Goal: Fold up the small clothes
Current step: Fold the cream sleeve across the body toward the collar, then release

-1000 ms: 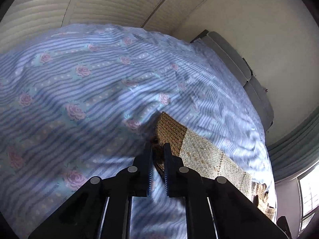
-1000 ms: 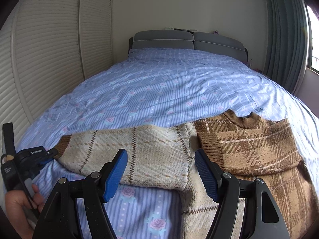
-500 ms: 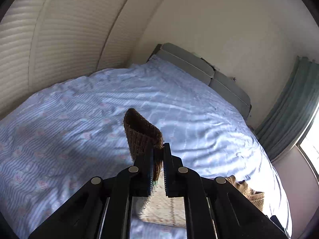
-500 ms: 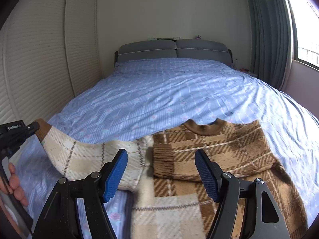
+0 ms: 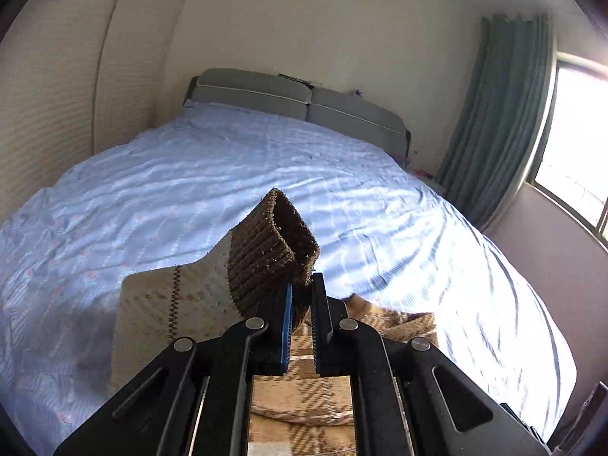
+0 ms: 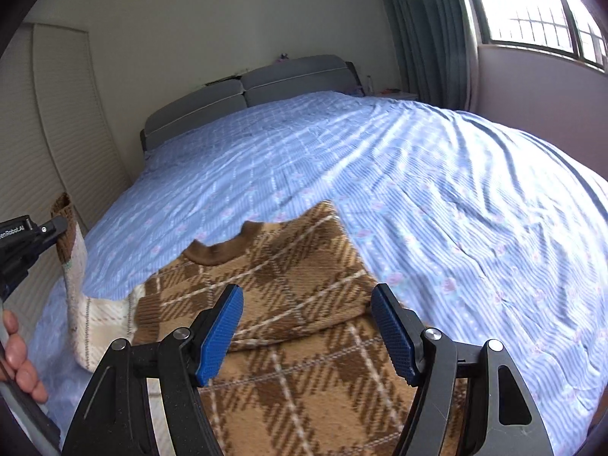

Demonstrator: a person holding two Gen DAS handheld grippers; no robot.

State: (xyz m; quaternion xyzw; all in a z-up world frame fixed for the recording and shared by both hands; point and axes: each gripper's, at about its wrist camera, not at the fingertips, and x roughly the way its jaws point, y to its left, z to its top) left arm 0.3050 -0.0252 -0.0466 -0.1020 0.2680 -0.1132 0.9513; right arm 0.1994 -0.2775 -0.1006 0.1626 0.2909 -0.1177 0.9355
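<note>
A brown and cream plaid sweater point(image 6: 288, 304) lies on the bed, collar toward the headboard, one sleeve folded across its chest. My left gripper point(image 5: 302, 292) is shut on the brown ribbed cuff point(image 5: 269, 250) of the cream sleeve point(image 5: 171, 311) and holds it lifted above the bed. In the right wrist view the left gripper point(image 6: 57, 226) shows at the left edge with the sleeve point(image 6: 78, 296) hanging from it. My right gripper point(image 6: 307, 304) is open and empty, just above the sweater's chest.
The bed point(image 6: 437, 197) has a blue striped floral cover and a grey headboard point(image 6: 247, 91). A louvred wardrobe point(image 6: 57, 133) stands to the left. Green curtains point(image 5: 490, 125) and a window point(image 6: 539, 11) are to the right.
My left gripper has lifted the cuff off the bed and swung it up and toward the sweater. The right gripper has moved forward over the sweater, still open.
</note>
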